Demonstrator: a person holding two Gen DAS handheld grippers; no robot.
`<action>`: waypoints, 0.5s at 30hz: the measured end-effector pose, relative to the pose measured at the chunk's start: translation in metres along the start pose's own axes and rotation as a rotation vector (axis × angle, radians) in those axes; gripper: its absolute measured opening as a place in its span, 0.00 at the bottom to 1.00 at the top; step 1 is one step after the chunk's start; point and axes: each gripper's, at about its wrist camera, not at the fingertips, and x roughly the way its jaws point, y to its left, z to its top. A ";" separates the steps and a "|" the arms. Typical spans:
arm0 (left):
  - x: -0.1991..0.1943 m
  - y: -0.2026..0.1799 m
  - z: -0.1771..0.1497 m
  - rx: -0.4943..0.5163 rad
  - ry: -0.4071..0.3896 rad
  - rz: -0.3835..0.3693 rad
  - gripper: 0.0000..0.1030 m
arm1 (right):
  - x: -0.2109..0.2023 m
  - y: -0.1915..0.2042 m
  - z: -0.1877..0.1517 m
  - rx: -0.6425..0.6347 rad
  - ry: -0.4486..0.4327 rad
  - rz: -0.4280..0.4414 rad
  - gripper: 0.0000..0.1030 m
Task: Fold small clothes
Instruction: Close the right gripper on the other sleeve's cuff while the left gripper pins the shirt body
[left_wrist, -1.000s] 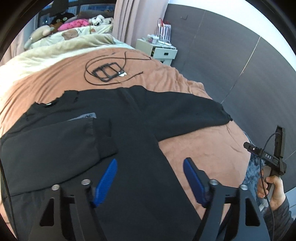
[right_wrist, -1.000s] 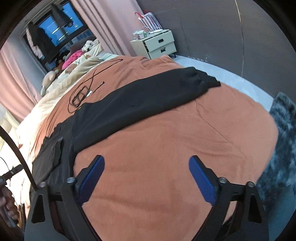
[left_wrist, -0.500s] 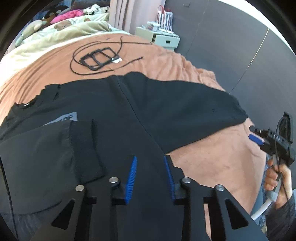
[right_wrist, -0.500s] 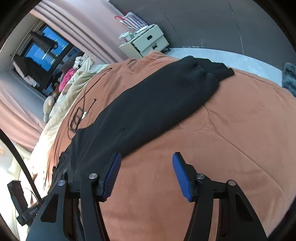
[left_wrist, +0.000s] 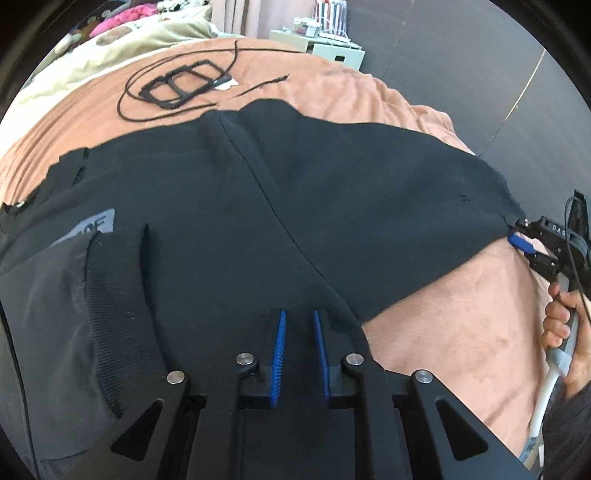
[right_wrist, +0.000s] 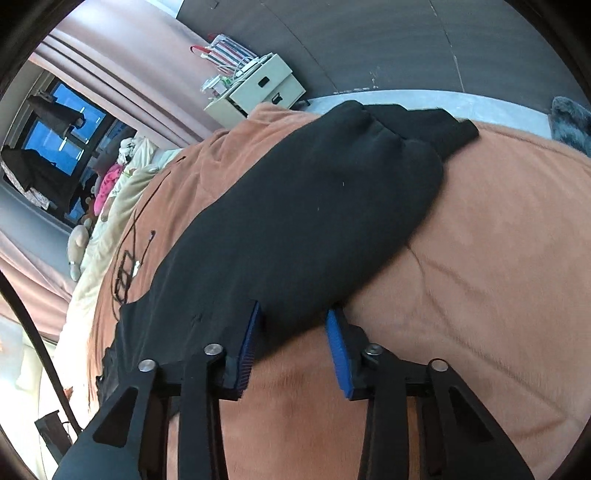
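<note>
Black sweatshirt (left_wrist: 229, 206): spread flat on the bed's orange-brown blanket (left_wrist: 454, 325); one sleeve folded across the body with its ribbed cuff (left_wrist: 114, 310) up, a grey printed label (left_wrist: 92, 230) showing beside it. The other sleeve (right_wrist: 303, 221) lies stretched out across the blanket.
Left hand-held gripper (left_wrist: 298, 354): low over the body of the sweatshirt near its lower edge, blue pads (left_wrist: 277, 354) nearly together. Jaws have just been closing; a second ago they stood wide and higher above the cloth. Black fabric shows in the narrow gap, but whether it is pinched I cannot tell.
Right hand-held gripper (right_wrist: 293, 350): at the near edge of the outstretched sleeve, jaws part-open and just been closing. The sleeve's edge lies between the blue pads (right_wrist: 338, 354); the left pad meets the cloth, the right one sits just beside it. A second ago this gripper was over bare blanket, well short of the sleeve.
Right hand (left_wrist: 563, 332): seen from the left wrist camera, wrapped round the gripper's handle, now at the sleeve end; earlier it was well apart from it.
Background: black cable and frame (left_wrist: 184, 83) on the blanket beyond the sweatshirt; cream bedside cabinet (right_wrist: 258, 94) by the grey wall.
</note>
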 end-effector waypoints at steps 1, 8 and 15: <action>0.003 0.001 0.000 -0.002 0.004 0.001 0.16 | 0.004 0.002 0.003 -0.001 0.001 0.000 0.24; 0.006 0.007 -0.001 -0.024 0.007 -0.015 0.14 | -0.009 0.035 0.016 -0.097 -0.040 -0.017 0.03; 0.000 0.010 0.000 -0.049 0.002 -0.049 0.12 | -0.053 0.102 0.024 -0.235 -0.106 0.003 0.03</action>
